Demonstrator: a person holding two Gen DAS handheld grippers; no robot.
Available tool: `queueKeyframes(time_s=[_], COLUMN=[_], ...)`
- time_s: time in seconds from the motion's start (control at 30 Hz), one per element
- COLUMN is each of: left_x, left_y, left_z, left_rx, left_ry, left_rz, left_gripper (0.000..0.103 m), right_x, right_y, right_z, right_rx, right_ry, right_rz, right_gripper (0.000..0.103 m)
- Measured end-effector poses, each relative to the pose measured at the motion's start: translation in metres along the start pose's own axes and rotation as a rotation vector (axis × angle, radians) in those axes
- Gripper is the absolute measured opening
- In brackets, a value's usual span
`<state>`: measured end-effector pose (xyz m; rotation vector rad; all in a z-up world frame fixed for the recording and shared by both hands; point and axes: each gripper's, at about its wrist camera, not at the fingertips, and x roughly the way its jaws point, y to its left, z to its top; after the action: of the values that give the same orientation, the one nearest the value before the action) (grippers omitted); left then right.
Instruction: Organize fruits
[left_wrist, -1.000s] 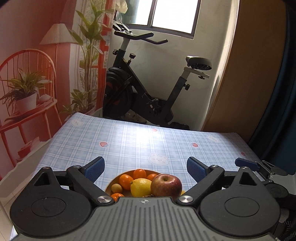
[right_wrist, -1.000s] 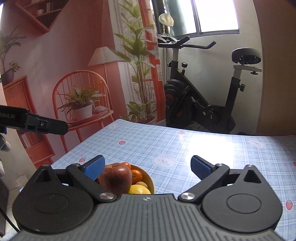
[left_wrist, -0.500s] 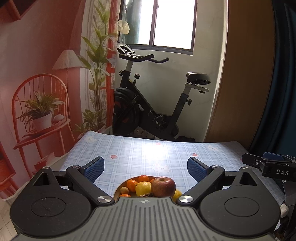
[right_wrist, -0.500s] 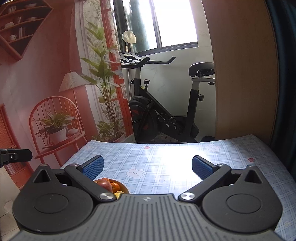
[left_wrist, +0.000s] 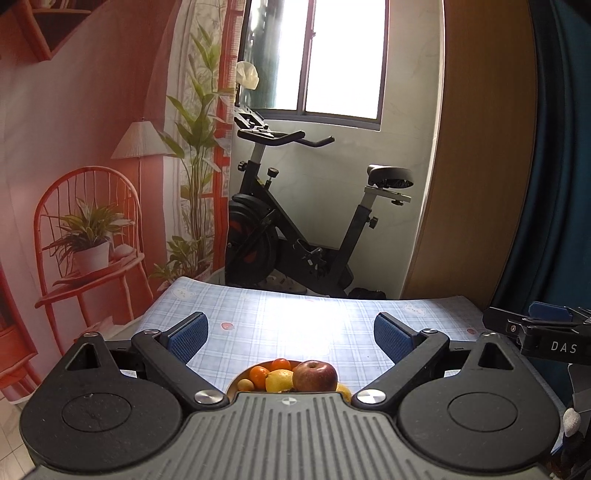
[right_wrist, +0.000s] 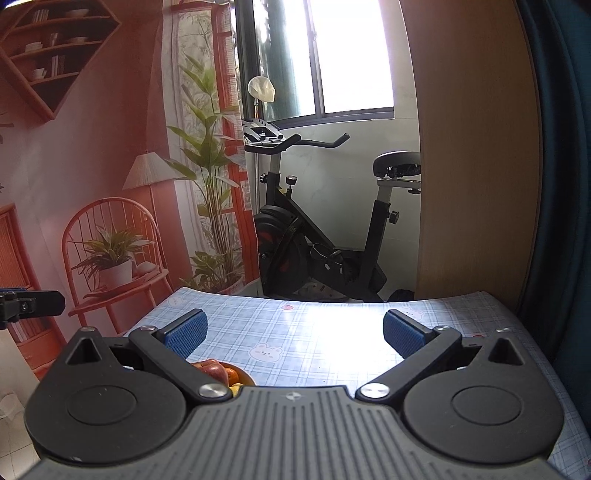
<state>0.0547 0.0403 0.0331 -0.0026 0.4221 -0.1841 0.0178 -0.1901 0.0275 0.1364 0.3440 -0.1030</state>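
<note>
Both sets of jaws stand spread wide and hold nothing. Left gripper (left_wrist: 291, 334): blue pads (left_wrist: 187, 335) apart over the tablecloth, nothing between them. Right gripper (right_wrist: 293, 330): likewise released, blue pads (right_wrist: 402, 334) clear of any object.

Nearest item, left wrist view: a bowl (left_wrist: 232, 386) of fruit at the near edge of the frame, partly hidden by the gripper body. Contents seen: a red apple (left_wrist: 315, 376) at front right, a lemon (left_wrist: 279, 380) touching its left side, oranges (left_wrist: 258, 374) behind and to the left, and a small yellowish fruit (left_wrist: 245, 384) at the left rim. In the right wrist view the same bowl (right_wrist: 246, 376) sits low and left, behind the left finger; the apple (right_wrist: 211, 370) is partly visible.

Bowl rests on a table (left_wrist: 277, 317) covered in blue plaid cloth with bear and strawberry prints. Remaining cloth surface carries strong window glare.

Beyond the table's far edge: an exercise bike (left_wrist: 295, 236) under a window (left_wrist: 343, 55), a printed pink backdrop (left_wrist: 92, 166) on the left, and a wooden panel (left_wrist: 480, 147) on the right.
</note>
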Motion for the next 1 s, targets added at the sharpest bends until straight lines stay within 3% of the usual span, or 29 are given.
queueKeyframes(time_s=[1.0], left_x=[-0.015], left_y=[-0.005], left_z=[0.001], left_rx=[0.019], left_ry=[-0.031], left_rz=[0.028], left_gripper=[0.100], right_x=[-0.012], right_y=[-0.002], right_z=[0.001], right_rx=[-0.003], right_ry=[-0.007], right_rz=[-0.008], right_gripper=[0.103])
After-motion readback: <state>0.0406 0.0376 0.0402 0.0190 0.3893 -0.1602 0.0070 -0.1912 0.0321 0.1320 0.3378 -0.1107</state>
